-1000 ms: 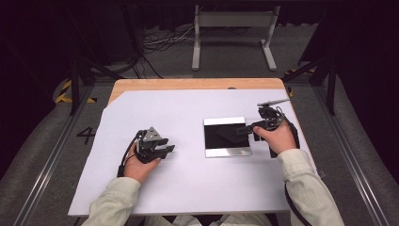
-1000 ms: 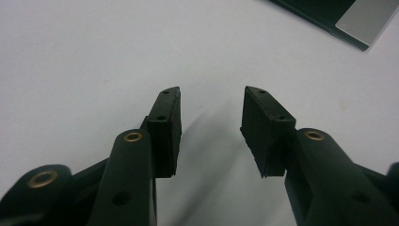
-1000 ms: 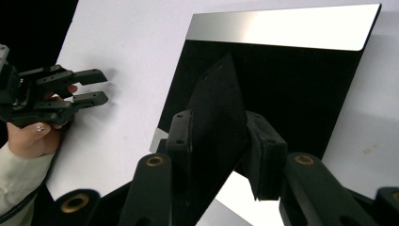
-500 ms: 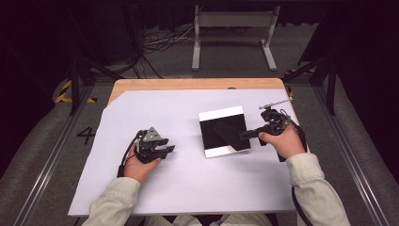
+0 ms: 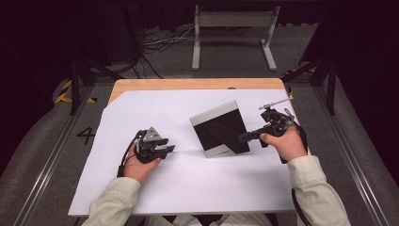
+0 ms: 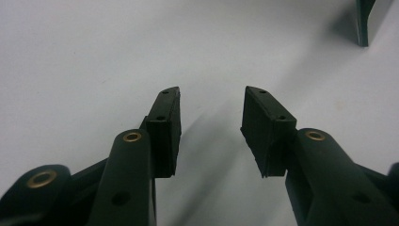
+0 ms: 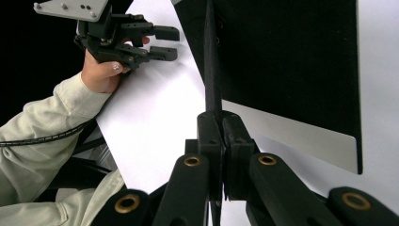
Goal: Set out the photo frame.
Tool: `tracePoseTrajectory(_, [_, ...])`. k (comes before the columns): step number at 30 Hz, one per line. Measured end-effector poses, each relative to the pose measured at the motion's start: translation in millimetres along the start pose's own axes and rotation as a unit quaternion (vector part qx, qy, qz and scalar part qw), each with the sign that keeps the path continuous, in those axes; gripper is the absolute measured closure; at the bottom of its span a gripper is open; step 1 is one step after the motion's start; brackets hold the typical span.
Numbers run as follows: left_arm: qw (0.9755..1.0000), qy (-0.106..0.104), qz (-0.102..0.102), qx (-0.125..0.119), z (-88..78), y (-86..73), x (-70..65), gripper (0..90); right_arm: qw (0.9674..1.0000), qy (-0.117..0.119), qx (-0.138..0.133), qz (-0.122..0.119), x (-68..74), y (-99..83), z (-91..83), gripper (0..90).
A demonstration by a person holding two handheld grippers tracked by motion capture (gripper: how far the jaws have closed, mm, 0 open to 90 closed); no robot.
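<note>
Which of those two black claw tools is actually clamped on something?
The right gripper: its jaws pinch the thin stand flap of the picture frame. The left gripper rests open on the white table.

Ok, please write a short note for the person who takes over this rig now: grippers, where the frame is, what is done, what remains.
Right gripper: jaws have just closed, shut on the black stand flap at the back of the picture frame.
Left gripper: open, nothing between the jaws, resting on the white sheet left of the frame.
Frame: middle-right of the sheet, tilted up, back side facing the person.
Done: stand flap gripped, frame lifted off flat.
Left, probably: swing the flap out and set the frame standing.
</note>
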State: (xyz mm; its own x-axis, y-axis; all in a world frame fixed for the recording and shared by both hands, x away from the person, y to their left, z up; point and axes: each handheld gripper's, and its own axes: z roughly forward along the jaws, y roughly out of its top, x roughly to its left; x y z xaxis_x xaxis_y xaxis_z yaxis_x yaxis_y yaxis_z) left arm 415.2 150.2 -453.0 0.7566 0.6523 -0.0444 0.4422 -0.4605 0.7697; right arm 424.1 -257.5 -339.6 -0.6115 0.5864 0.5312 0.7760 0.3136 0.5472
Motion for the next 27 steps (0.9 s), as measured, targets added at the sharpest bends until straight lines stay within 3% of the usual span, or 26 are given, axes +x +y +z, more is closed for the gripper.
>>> tracePoseTrajectory(7, [1.0000, 0.002, 0.001, 0.002, 0.5, 0.1, -0.5, 58.1, 0.9996, 0.000, -0.021, -0.018, 3.1, -4.0, -1.3, 88.0])
tracePoseTrajectory(12, [1.0000, 0.001, 0.002, 0.003, 0.6, 0.2, -0.5, 58.0, 0.9979, 0.006, -0.055, -0.036, 2.3, -7.6, -1.4, 88.0])
tracePoseTrajectory(17, [1.0000, 0.001, 0.002, 0.003, 0.8, 0.2, -0.6, 57.9, 0.9934, 0.000, -0.095, -0.065, 6.3, -13.9, 6.7, 87.9])
tracePoseTrajectory(21, [1.0000, 0.001, 0.002, 0.004, 0.5, 0.2, -0.6, 57.9, 0.9887, 0.002, -0.124, -0.084, 8.1, -18.9, 22.9, 87.9])
tracePoseTrajectory(26, [1.0000, 0.001, 0.001, 0.003, 0.5, 0.1, -0.6, 57.9, 0.9859, -0.002, -0.131, -0.104, 11.7, -24.8, 37.4, 87.9])
tracePoseTrajectory(27, [1.0000, 0.000, 0.001, 0.003, 0.6, 0.1, -0.6, 57.9, 0.9833, -0.011, -0.131, -0.125, 13.6, -27.3, 40.8, 87.8])
